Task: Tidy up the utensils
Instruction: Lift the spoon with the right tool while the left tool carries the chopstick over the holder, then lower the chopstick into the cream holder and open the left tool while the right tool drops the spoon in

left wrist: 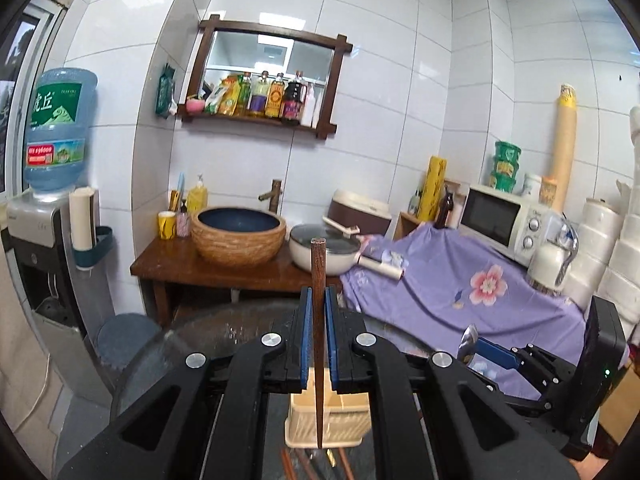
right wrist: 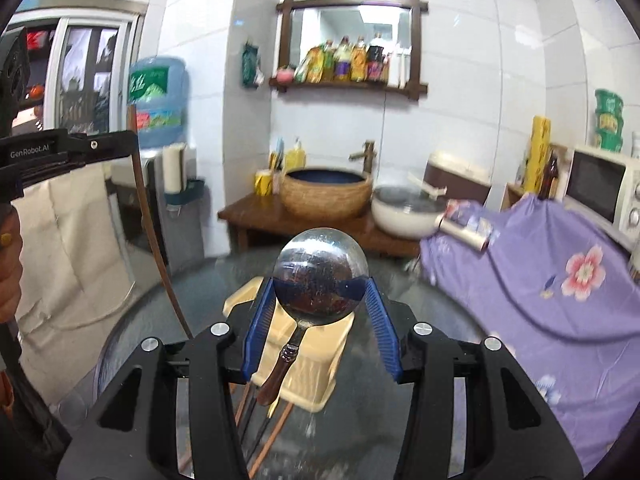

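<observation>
My left gripper (left wrist: 318, 304) is shut on a dark wooden chopstick (left wrist: 318, 280) held upright, its lower tip hanging over the cream utensil holder (left wrist: 340, 420) on the glass table. My right gripper (right wrist: 320, 292) is shut on the bowl of a metal spoon (right wrist: 320, 276) with a brown handle, which hangs down above the cream utensil holder (right wrist: 304, 368). The right gripper (left wrist: 472, 346) with the spoon also shows in the left wrist view. The left gripper and its chopstick (right wrist: 150, 216) show at the left of the right wrist view. More chopsticks (right wrist: 260, 432) lie on the table below the holder.
The round glass table (right wrist: 440, 360) holds the holder. Behind it stand a wooden washstand (left wrist: 224, 268) with a basin (left wrist: 239, 236) and a white pan (left wrist: 324, 248). A purple flowered cloth (left wrist: 460, 288) covers a counter at the right with a microwave (left wrist: 504, 216). A water dispenser (left wrist: 48, 200) stands at the left.
</observation>
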### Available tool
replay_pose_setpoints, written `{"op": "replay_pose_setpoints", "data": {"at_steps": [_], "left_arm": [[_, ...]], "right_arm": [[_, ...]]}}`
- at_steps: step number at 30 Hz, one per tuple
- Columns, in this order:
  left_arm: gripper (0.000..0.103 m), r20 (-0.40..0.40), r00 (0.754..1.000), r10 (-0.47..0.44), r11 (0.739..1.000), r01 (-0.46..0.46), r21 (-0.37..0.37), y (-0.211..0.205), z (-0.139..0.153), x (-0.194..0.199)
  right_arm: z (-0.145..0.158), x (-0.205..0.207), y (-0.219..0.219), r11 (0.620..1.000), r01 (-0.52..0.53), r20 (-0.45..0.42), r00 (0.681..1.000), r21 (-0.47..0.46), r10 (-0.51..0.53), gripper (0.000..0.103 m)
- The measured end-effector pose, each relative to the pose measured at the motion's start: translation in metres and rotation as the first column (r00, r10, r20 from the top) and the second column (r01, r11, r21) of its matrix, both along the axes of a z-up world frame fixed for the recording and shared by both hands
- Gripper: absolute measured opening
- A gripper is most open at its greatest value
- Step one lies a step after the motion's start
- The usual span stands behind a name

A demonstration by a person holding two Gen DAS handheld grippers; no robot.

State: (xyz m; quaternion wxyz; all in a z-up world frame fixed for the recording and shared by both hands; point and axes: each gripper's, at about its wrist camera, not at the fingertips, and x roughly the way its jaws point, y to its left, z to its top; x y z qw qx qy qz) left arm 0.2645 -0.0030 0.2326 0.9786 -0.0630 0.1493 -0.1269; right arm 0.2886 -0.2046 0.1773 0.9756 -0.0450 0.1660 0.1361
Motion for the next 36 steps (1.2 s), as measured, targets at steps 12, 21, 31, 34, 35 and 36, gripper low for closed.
{"op": "replay_pose_setpoints", "data": {"at_steps": [12, 21, 31, 34, 35, 36], "left_arm": [[0.007, -0.022, 0.998, 0.067, 0.998, -0.067, 0.002, -0.034, -0.026, 0.071], [0.007, -0.141, 0.988, 0.055, 0.998, -0.054, 0.013, -0.035, -0.096, 0.094], [0.007, -0.201, 0.978, 0.055, 0.998, -0.047, 0.043, -0.035, -0.131, 0.101], [0.007, -0.18, 0.982, 0.058, 0.997, -0.048, 0.06, -0.036, -0.134, 0.1], [0.007, -0.179, 0.983, 0.051, 0.997, -0.041, 0.061, -0.036, -0.133, 0.1], [0.007, -0.18, 0.982, 0.049, 0.997, -0.038, 0.061, -0.036, -0.133, 0.1]], "right_arm": [[-0.015, 0.067, 0.012, 0.993, 0.098, 0.011, 0.995, -0.068, -0.098, 0.047], [-0.078, 0.085, 0.017, 0.992, 0.088, -0.068, 0.993, -0.088, -0.095, 0.047], [-0.112, 0.091, 0.021, 0.992, 0.077, -0.123, 0.988, -0.096, -0.088, 0.047], [-0.119, 0.092, 0.023, 0.992, 0.069, -0.137, 0.987, -0.102, -0.083, 0.047], [-0.119, 0.091, 0.023, 0.992, 0.069, -0.132, 0.988, -0.104, -0.083, 0.048], [-0.119, 0.091, 0.023, 0.992, 0.07, -0.13, 0.988, -0.105, -0.084, 0.048]]}}
